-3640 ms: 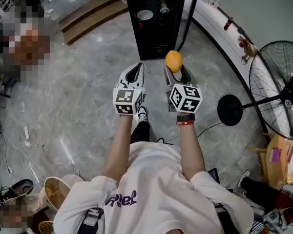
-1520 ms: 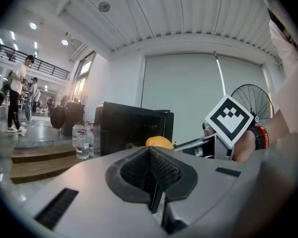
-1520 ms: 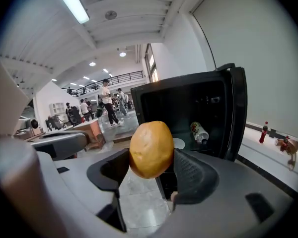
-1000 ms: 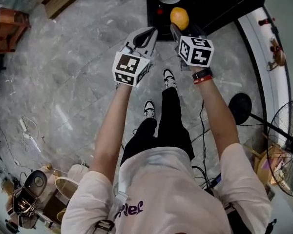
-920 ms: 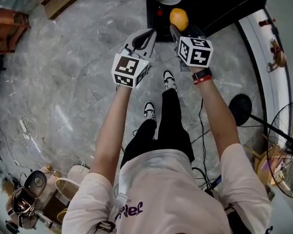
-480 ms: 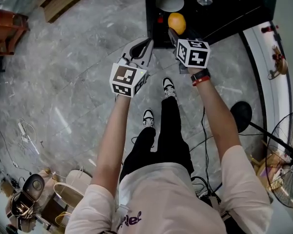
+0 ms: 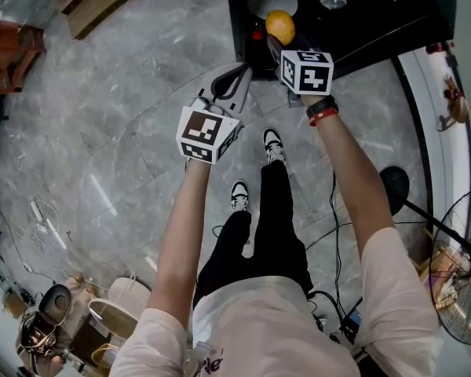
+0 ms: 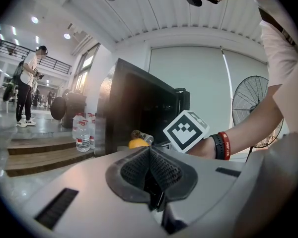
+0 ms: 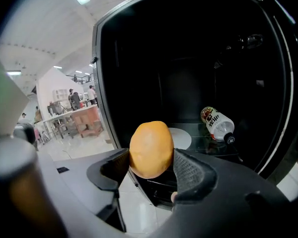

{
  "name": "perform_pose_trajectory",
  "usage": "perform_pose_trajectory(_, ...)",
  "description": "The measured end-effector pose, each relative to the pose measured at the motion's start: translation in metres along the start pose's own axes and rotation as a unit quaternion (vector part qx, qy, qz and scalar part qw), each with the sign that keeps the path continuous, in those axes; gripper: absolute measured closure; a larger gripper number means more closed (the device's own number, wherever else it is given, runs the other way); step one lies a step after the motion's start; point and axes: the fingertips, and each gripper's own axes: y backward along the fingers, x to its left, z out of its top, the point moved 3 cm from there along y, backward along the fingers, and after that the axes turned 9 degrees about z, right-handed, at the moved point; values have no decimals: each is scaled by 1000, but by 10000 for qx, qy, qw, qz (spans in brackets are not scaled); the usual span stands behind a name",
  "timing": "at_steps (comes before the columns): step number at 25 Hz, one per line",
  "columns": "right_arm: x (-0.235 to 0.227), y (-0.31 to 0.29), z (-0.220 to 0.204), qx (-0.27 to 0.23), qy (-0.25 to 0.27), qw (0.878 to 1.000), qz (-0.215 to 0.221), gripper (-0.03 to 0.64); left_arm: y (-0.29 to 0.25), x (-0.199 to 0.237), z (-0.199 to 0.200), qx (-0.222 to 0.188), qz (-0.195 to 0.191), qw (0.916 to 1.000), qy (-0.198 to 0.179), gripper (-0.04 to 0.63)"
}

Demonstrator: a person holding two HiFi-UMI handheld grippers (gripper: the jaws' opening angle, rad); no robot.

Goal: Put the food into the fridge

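The orange fruit (image 9: 151, 149), smooth, matte and slightly egg-shaped, is pinched on both sides by the ribbed dark pads of the right hand-held gripper (image 9: 150, 168). Its jaws stand wide around the fruit, and most of the fruit rises above them. In the head view the orange fruit (image 7: 280, 27) sits at the tip of the right hand-held gripper (image 7: 278, 44), in the air right at the open front of the fridge (image 7: 369, 22).

The fridge (image 9: 188, 58) is a dark, glossy box with a black interior. On its glass shelf (image 9: 208, 145) lie a flat white round plate (image 9: 182, 139) and, to the right of it, a clear plastic bottle (image 9: 217, 123) on its side, with a printed label and a dark cap.

The left hand-held gripper (image 7: 234, 75) hangs over the grey veined stone floor (image 7: 118, 132), left of the right one and short of the fridge. Its textured pads are pressed together with nothing between them (image 8: 150, 170). Each gripper carries a white cube (image 7: 206, 134) with black square markers. A round wire-cage fan (image 8: 249, 105) stands behind the person's right arm.
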Motion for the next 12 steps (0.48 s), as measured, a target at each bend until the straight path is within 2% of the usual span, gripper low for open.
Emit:
perform_pose_trajectory(6,-16,-24,7,-8,61,9999,134,325,-18,3,-2,8,8,10000,-57,577)
perform_pose_trajectory(12,-33,-46,19,-4,214,9997,78,325,-29,9,-13,95,36,9999,4,577)
